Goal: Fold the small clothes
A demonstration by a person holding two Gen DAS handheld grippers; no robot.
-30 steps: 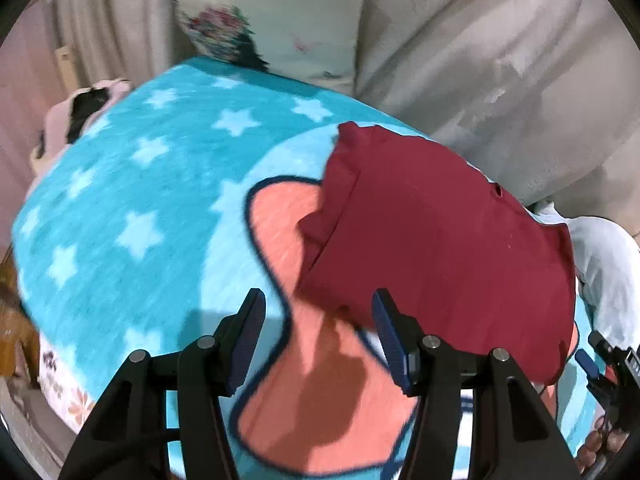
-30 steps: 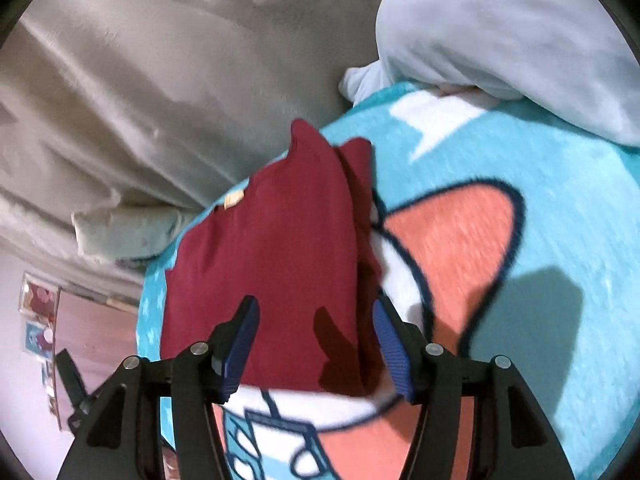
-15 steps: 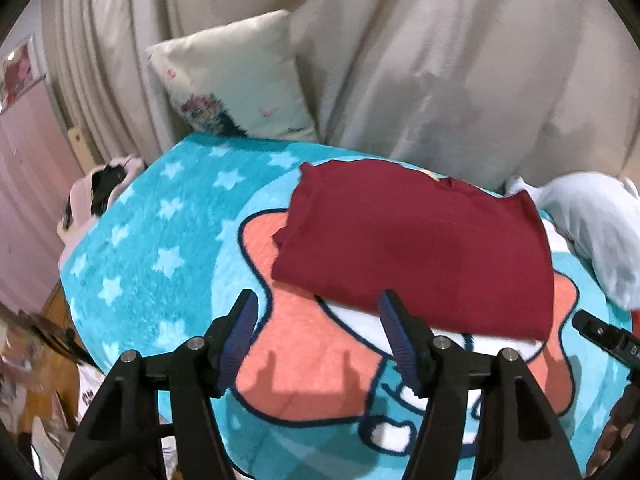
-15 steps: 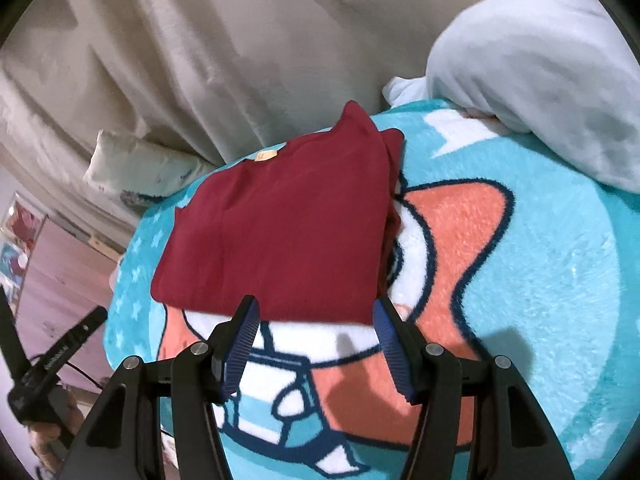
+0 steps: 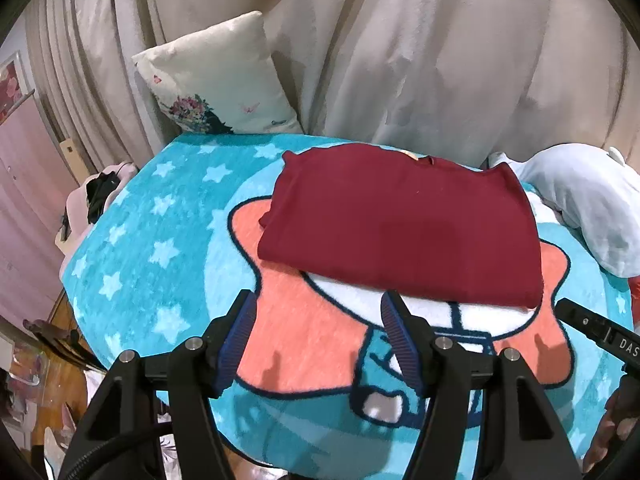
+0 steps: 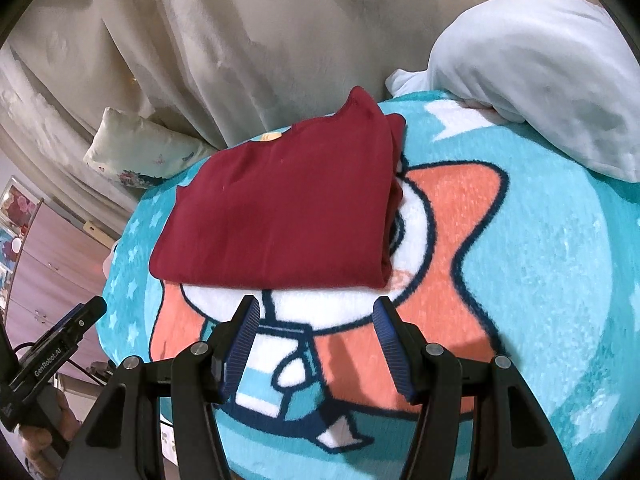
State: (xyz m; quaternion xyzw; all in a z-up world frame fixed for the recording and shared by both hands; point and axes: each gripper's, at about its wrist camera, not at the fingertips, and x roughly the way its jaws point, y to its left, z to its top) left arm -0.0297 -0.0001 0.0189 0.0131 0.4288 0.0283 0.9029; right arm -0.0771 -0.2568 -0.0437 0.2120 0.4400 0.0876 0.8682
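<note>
A dark red garment lies folded into a flat rectangle on a turquoise cartoon blanket; it also shows in the right wrist view. My left gripper is open and empty, hovering short of the garment's near edge. My right gripper is open and empty, also just in front of the near edge. Neither touches the cloth. The right gripper's body shows at the left view's right edge, and the left gripper's body at the right view's left edge.
A pale grey bundle of cloth lies at the blanket's far right. A floral white pillow leans on beige curtains behind. The blanket drops off at its left edge toward a pink cabinet.
Both grippers have pulled back and up from the red garment, which was close under them a second ago. The garment lies still, folded.
</note>
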